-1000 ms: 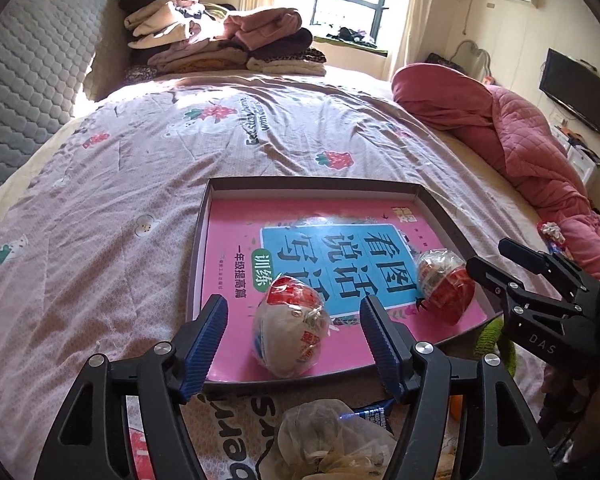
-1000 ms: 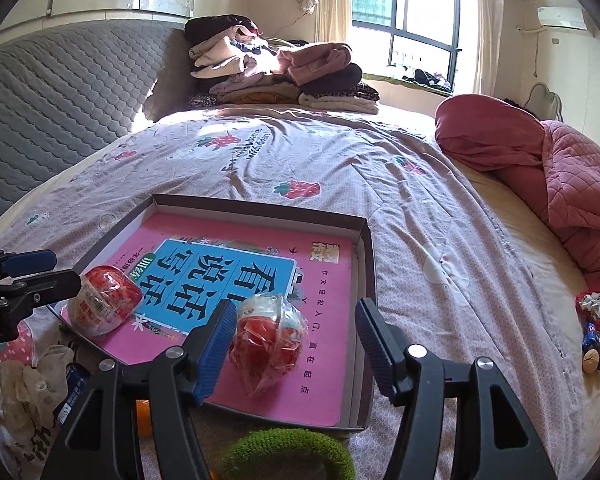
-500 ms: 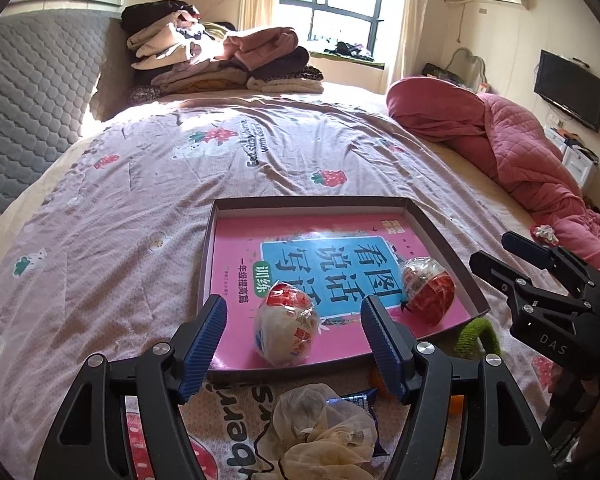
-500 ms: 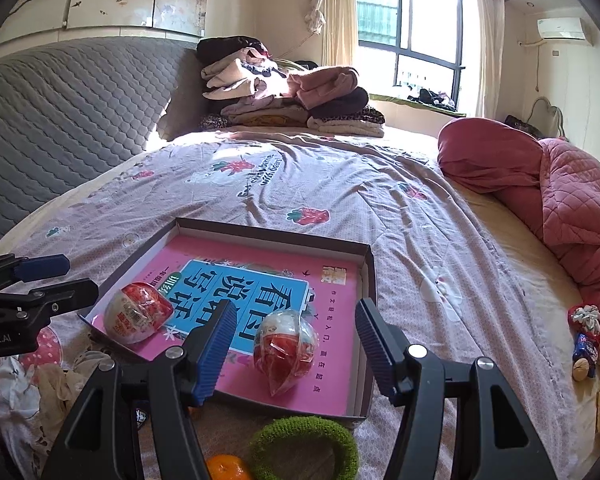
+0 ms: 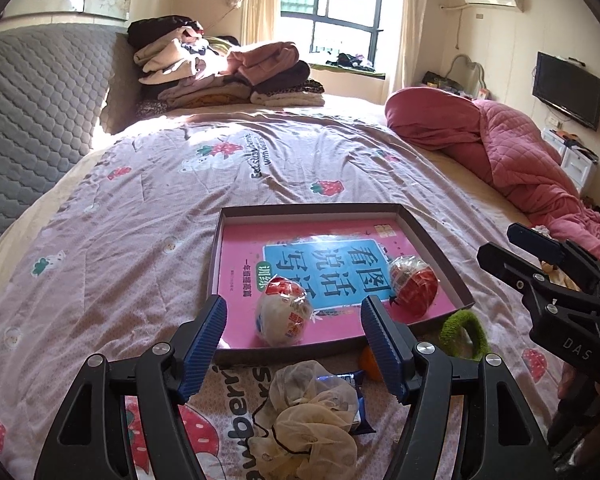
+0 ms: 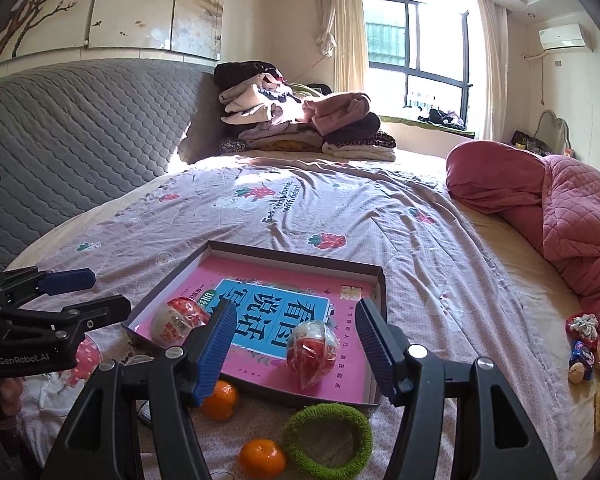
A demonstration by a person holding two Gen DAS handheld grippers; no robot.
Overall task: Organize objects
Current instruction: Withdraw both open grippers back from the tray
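A: Two wrapped toy eggs lie in the shallow box (image 6: 374, 280) on the bed (image 5: 140, 240), both on the pink book (image 5: 300, 256). The pale egg (image 5: 284, 316) sits at the near left of the book and the red egg (image 5: 414, 290) at its right, well apart.

B: What does one camera catch that the other misses?

A: The right wrist view shows two oranges on the bedspread before the box, the near orange (image 6: 262, 458) and the far orange (image 6: 220, 400), with the whole green ring (image 6: 328, 438) beside them. The left wrist view shows only a sliver of one orange, half the ring, plus one cream mesh pouf (image 5: 308, 420) lying on a dark blue packet (image 5: 356, 400).

B: Any writing?

A: Large Chinese characters on the book's blue panel. "GenRobot.AI" on the left hand-held gripper (image 5: 294, 346) as the right view sees it, "DAS" on the right hand-held gripper (image 6: 296, 348) in the left view, and "berry" lettering on the bedspread.

B: And the grippers?

A: Both released, blue pads spread, nothing between them, above the box's near edge.
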